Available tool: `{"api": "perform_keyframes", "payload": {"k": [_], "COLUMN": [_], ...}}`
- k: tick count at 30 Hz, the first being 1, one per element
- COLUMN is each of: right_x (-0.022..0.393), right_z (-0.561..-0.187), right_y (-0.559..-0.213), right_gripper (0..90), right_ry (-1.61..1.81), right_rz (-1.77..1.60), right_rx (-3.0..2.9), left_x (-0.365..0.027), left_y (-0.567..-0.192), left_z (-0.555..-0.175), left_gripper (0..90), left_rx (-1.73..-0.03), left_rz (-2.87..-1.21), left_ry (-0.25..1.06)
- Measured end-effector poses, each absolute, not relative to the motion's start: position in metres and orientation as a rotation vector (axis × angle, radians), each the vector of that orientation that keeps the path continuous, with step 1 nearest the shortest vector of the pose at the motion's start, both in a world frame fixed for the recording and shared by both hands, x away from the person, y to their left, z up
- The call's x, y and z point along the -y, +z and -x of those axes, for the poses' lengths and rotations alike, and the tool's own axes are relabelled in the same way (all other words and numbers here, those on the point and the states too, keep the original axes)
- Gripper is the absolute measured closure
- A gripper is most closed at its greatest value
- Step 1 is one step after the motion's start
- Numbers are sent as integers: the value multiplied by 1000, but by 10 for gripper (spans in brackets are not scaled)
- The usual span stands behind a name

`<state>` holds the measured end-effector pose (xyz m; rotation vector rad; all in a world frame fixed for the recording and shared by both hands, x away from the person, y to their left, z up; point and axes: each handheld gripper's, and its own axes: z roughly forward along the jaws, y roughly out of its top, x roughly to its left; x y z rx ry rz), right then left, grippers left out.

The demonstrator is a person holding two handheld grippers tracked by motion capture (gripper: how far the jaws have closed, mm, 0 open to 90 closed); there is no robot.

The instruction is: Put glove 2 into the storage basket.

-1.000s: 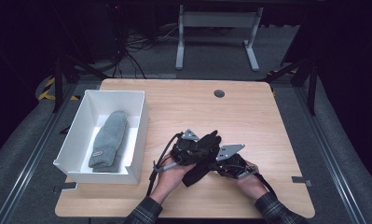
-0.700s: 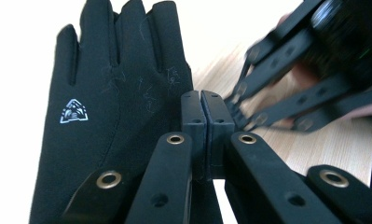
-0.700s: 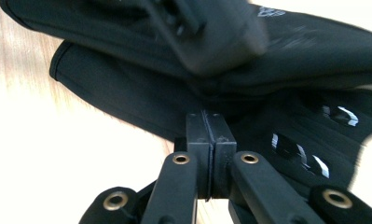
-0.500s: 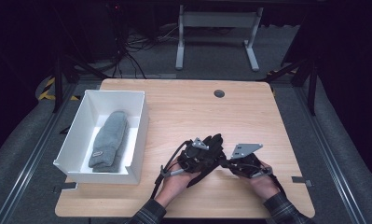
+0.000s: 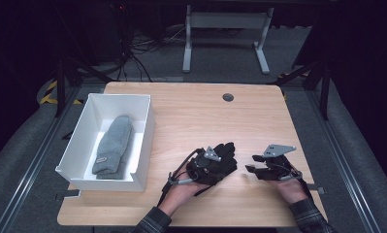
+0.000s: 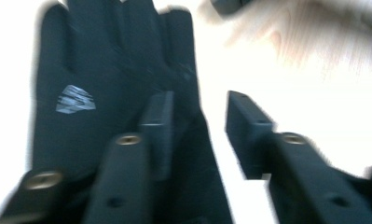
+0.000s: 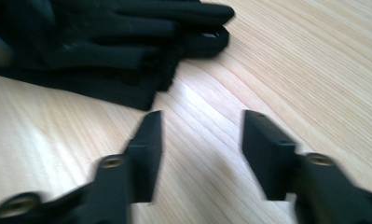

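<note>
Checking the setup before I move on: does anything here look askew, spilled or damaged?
Nothing stands out. The black fabric gloves lie flat on the wooden table, and the grey knitted mitten rests neatly in the white box.

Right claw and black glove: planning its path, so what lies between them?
Bare wooden table separates the right claw from the black glove, per the right gripper view.

On the wooden table (image 5: 191, 111), a black glove (image 5: 219, 162) lies flat under the left gripper (image 5: 211, 156). The right gripper (image 5: 255, 164) sits just beside it, apart, its jaws having just opened with nothing between them. A grey mitten (image 5: 113, 145) lies in the white box (image 5: 146, 126) at the left.
</note>
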<state>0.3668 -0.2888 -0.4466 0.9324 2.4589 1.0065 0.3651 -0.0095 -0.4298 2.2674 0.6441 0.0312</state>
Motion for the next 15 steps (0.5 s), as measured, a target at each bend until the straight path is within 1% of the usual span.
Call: {"api": "perform_keyframes", "payload": {"k": [1, 2, 5, 7, 10, 14, 15], "right_x": [290, 291, 295, 298, 300, 301, 301], "right_z": [-367, -368, -368, -369, -372, -373, -373], "right_y": [-448, -450, -453, -454, -459, -461, -461], "right_gripper": [420, 371, 320, 311, 298, 296, 297], "right_ry": [988, 977, 976, 973, 954, 954, 953], "right_rz": [-946, -964, -981, -995, -1002, -1001, -1000], "right_rx": [-2455, -2457, -2441, -2429, -2434, -2436, -2435], "left_x": [4, 1, -6, -7, -3, 0, 1], "left_y": [-427, -426, -428, -432, -444, -451, -453], "left_z": [-367, -369, -377, -382, -389, -392, -392], "left_gripper": [516, 439, 275, 220, 188, 184, 199], "left_rx": [-658, -667, -692, -709, -750, -744, -745], "left_rz": [-2258, -2260, -2250, -2264, -2299, -2336, -2336], "left_ry": [83, 107, 145, 141, 150, 143, 131]}}
